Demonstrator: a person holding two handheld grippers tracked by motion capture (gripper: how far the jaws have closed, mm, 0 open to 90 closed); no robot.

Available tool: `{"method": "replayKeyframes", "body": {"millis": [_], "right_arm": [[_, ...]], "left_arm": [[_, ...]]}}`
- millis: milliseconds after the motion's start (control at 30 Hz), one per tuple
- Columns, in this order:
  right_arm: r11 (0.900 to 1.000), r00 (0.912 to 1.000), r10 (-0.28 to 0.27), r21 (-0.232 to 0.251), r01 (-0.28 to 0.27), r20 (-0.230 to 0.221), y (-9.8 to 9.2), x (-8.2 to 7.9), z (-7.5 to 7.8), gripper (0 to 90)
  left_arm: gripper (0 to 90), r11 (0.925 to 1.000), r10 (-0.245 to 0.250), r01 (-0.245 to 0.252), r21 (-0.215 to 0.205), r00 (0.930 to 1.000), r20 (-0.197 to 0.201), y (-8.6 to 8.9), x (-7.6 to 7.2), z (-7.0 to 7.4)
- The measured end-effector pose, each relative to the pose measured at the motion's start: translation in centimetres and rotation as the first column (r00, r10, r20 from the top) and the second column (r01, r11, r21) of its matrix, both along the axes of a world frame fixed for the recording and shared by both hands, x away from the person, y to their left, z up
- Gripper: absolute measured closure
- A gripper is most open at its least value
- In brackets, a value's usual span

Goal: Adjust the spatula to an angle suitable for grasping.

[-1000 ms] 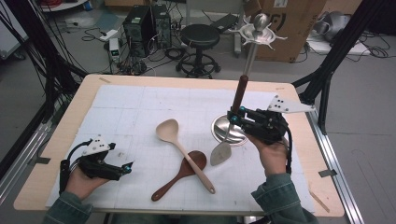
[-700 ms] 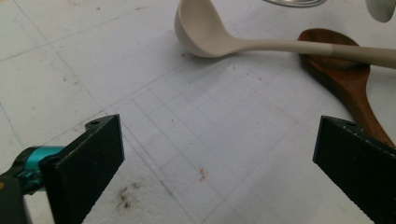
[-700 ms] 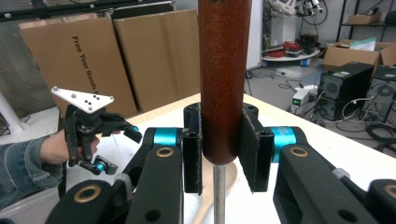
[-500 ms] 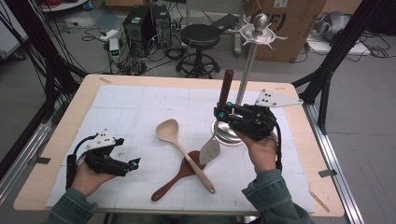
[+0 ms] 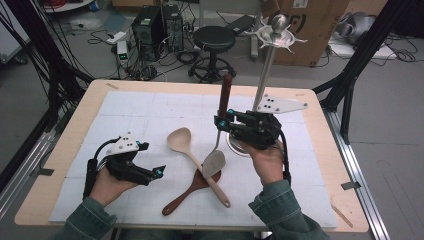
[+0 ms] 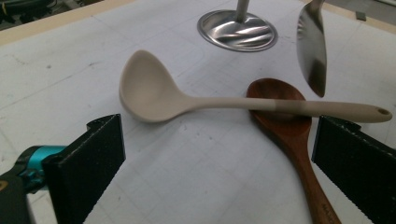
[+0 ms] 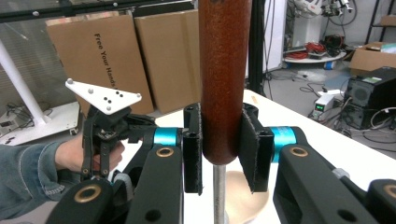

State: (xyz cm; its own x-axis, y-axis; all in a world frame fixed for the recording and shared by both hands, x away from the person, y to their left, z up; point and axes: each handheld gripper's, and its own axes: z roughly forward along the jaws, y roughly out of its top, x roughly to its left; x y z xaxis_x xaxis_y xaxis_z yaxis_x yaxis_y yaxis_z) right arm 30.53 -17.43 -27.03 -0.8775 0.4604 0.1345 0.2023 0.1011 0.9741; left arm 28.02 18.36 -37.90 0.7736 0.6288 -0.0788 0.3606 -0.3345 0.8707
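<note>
1. High view: right tool (image 5: 220, 121) is clamped on the brown handle of the metal spatula (image 5: 216, 150), which hangs upright, handle up, with its blade clear of the table (image 5: 320, 165) and just left of the rack base (image 5: 235, 145). Against the earlier frames, the spatula has gone from leaning by the rack pole (image 5: 265, 75) to near vertical and has shifted left of the base. Judged: it is lifted and being carried, probably to hang on the rack.
2. High view: left tool (image 5: 159, 172) is well left of the rack base, with its jaws standing open and holding nothing. It has moved slightly up and inward since the earlier frames. The beige ladle (image 5: 192, 157) and wooden spoon (image 5: 187, 192) lie crossed left of the base, unmoved.
3. Left gripper view: jaws are wide apart and empty. The ladle (image 6: 187, 100) lies across the wooden spoon (image 6: 289, 126), near the rack base (image 6: 237, 31). The spatula blade (image 6: 312, 46) hangs just right of the base, off the table.
4. Right gripper view: both pads (image 7: 192, 149) press on the spatula handle (image 7: 223, 79), a firm grip. The left tool (image 7: 105, 126) is farther off.
</note>
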Motion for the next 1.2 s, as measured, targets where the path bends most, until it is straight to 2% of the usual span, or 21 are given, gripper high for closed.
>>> {"method": "replayKeyframes", "body": {"millis": [167,267,400,633,833,1200], "right_arm": [[1.0,0.9996,0.026,0.004,-0.026,-0.001,1.1,0.0,0.2,73.0],[0.999,0.9993,0.038,0.003,-0.038,0.006,1.7,0.0,0.2,73.0],[0.999,0.9987,0.051,-0.002,-0.051,0.006,2.3,0.1,0.2,73.0],[0.998,0.9983,0.058,-0.006,-0.058,0.002,3.3,0.3,0.0,73.0],[0.998,0.9975,0.07,0.002,-0.07,0.0,4.2,0.5,-0.1,73.0],[0.996,0.9965,0.083,-0.007,-0.083,-0.009,5.7,0.6,-0.5,73.0]], "left_arm": [[3.3,0.9998,-0.018,0.018,-0.006,0.9998,0.01,-1.0,0.2,0.5],[8.8,0.9995,-0.023,0.023,-0.022,0.9996,0.015,-1.2,0.3,0.7],[8.9,0.9995,-0.025,0.025,-0.021,0.9996,0.015,-1.4,0.5,0.7],[10.9,0.9987,-0.038,0.038,-0.035,0.9992,0.013,-2.1,0.7,0.8],[14.5,0.9982,-0.052,0.053,-0.03,0.9985,0.017,-2.7,0.9,1.0],[27.6,0.9969,-0.062,0.063,-0.047,0.9977,0.025,-3.3,1.1,1.1]]}}
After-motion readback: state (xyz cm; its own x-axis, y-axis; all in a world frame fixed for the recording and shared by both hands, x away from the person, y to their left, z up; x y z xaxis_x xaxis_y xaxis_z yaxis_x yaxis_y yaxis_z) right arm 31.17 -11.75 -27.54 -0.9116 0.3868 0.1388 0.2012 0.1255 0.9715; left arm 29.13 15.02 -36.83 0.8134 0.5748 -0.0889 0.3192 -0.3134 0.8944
